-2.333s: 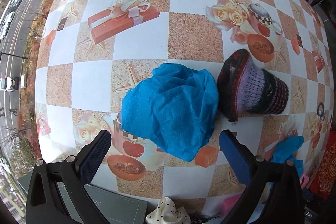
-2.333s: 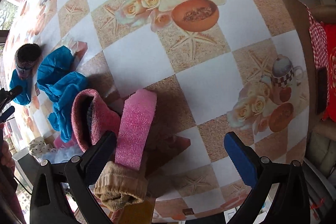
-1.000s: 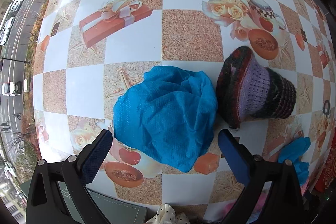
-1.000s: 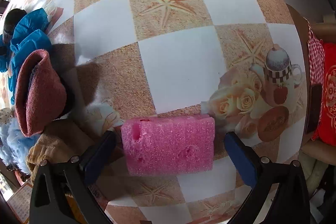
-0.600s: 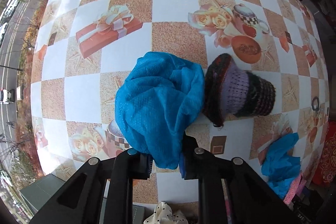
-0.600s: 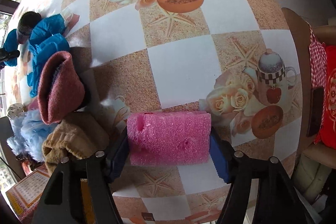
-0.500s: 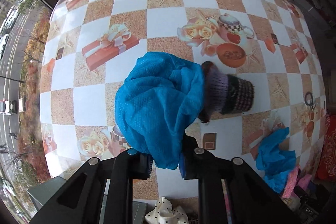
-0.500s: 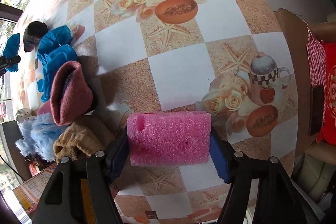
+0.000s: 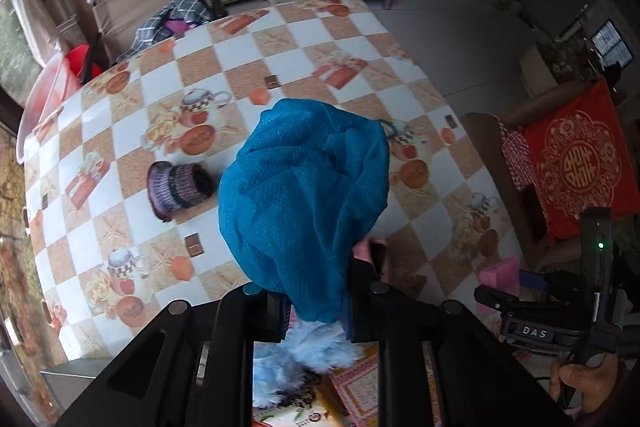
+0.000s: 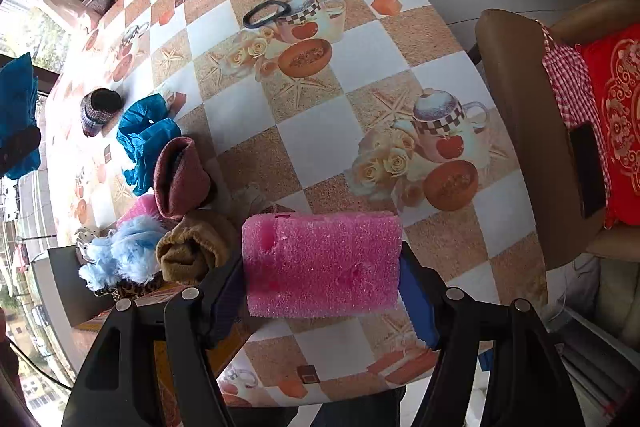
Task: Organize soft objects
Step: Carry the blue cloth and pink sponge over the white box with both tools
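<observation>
My left gripper (image 9: 316, 311) is shut on a crumpled blue cloth (image 9: 304, 195) and holds it high above the checkered table (image 9: 224, 83). A purple knitted hat (image 9: 176, 187) lies on the table to the left. My right gripper (image 10: 320, 267) is shut on a pink foam block (image 10: 322, 263), lifted over the table's near edge. In the right wrist view the held blue cloth (image 10: 16, 115) shows at far left, and another blue cloth (image 10: 146, 139), a red knitted hat (image 10: 180, 179), a tan sock (image 10: 192, 251) and a light blue fluffy item (image 10: 124, 255) lie in a cluster.
A black ring (image 10: 266, 14) lies on the table further off. A brown chair (image 10: 520, 131) with a red cushion (image 10: 616, 123) and a dark phone (image 10: 588, 167) stands to the right. A cardboard box (image 10: 120, 311) sits below the table's near left edge.
My left gripper shut on the blue cloth and lifted it high, turning right. My right gripper shut on the pink foam block and raised it off the table.
</observation>
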The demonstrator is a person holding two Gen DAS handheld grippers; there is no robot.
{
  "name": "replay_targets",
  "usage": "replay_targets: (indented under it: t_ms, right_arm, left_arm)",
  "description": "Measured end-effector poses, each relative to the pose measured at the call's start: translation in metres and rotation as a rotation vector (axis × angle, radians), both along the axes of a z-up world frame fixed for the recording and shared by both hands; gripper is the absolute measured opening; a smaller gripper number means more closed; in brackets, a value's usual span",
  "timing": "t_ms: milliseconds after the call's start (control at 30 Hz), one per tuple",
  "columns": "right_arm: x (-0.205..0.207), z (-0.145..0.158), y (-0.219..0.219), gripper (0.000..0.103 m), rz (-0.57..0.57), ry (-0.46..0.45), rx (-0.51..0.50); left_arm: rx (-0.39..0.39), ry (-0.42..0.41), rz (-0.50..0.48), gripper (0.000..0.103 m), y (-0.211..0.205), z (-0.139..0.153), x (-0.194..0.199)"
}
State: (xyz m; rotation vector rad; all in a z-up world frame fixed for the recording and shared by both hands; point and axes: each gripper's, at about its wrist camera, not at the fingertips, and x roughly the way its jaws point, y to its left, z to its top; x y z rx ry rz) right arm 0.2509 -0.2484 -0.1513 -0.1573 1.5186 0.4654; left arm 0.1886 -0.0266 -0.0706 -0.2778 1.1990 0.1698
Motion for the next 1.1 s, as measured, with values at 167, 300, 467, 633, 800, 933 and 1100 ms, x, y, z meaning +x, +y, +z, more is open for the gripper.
replay_targets:
  t_ms: [167,300,467,633,800,933,1100]
  right_arm:
    - [-0.012,0.003,-0.015,0.071,-0.074,-0.037,0.005]
    - [-0.017,0.013,-0.029,0.071,-0.091,-0.062,0.01]
    - [-0.026,0.025,-0.042,0.071,-0.056,-0.078,0.029]
    - [-0.036,0.031,-0.06,0.071,-0.02,-0.07,0.055]
    - [-0.053,0.031,-0.083,0.071,0.014,-0.06,0.068]
    - [-0.065,0.027,-0.092,0.071,0.043,-0.043,0.082]
    - [-0.08,0.028,-0.091,0.071,0.109,-0.039,0.099]
  left_arm:
    - [-0.05,-0.042,-0.175,0.021,-0.066,0.02,-0.001]
    - [-0.054,-0.062,-0.274,0.021,-0.11,0.034,-0.014]
    - [-0.058,-0.058,-0.328,0.021,-0.147,0.043,-0.034]
    - [-0.055,-0.023,-0.379,0.021,-0.184,0.042,-0.054]
    - [-0.033,0.019,-0.469,0.021,-0.22,0.037,-0.078]
    - [-0.013,0.013,-0.487,0.021,-0.235,0.044,-0.095]
    - [0.026,0.033,-0.485,0.021,-0.244,0.04,-0.116]
